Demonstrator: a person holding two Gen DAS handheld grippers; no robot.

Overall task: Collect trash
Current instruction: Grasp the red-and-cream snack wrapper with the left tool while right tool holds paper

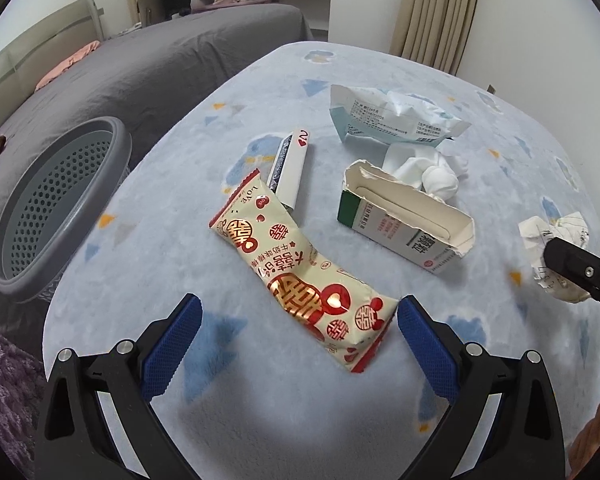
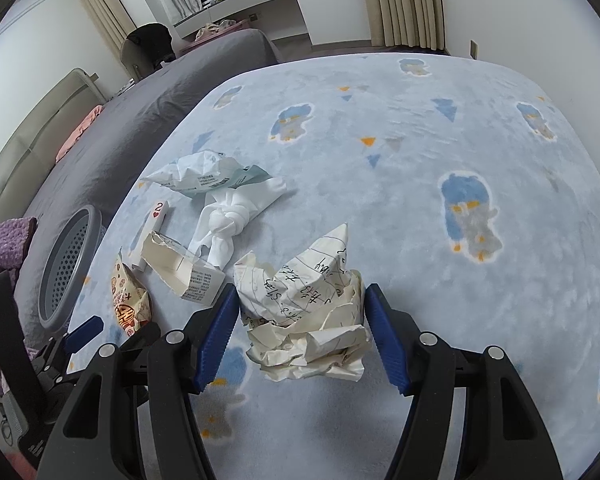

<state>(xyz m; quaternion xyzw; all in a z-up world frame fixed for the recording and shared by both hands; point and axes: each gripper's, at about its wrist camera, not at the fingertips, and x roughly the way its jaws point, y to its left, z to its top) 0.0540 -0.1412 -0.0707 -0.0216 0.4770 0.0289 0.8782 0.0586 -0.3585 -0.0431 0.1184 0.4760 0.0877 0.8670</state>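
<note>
Left wrist view: left gripper (image 1: 298, 332) spread wide, holding nothing. The near end of the cream-and-red snack wrapper (image 1: 300, 270) lies between its blue pads (image 1: 428, 354), close to the right-hand pad; contact cannot be judged. The wrapper runs diagonally from lower centre up toward centre frame on the pale blue patterned blanket (image 1: 380, 412).

Above the wrapper's far end: a folded playing card (image 1: 292, 168) marked 2 of hearts. Right of centre: a torn-open carton (image 1: 406, 222), lying on its side. Just behind the carton: a knotted white cloth (image 1: 428, 172), and above that a crumpled white-and-teal plastic pouch (image 1: 392, 118). At left edge, mid-height: a grey perforated basket (image 1: 60, 204), beside the blanket's edge.

Right wrist view: right gripper (image 2: 302, 320) partly open, its pads either side of the crumpled handwritten paper (image 2: 306, 312), which sits low in centre frame on the blanket. Pads are at or nearly at the paper's sides; a firm grip cannot be confirmed. In the left wrist view the same paper appears at the right edge.
</note>
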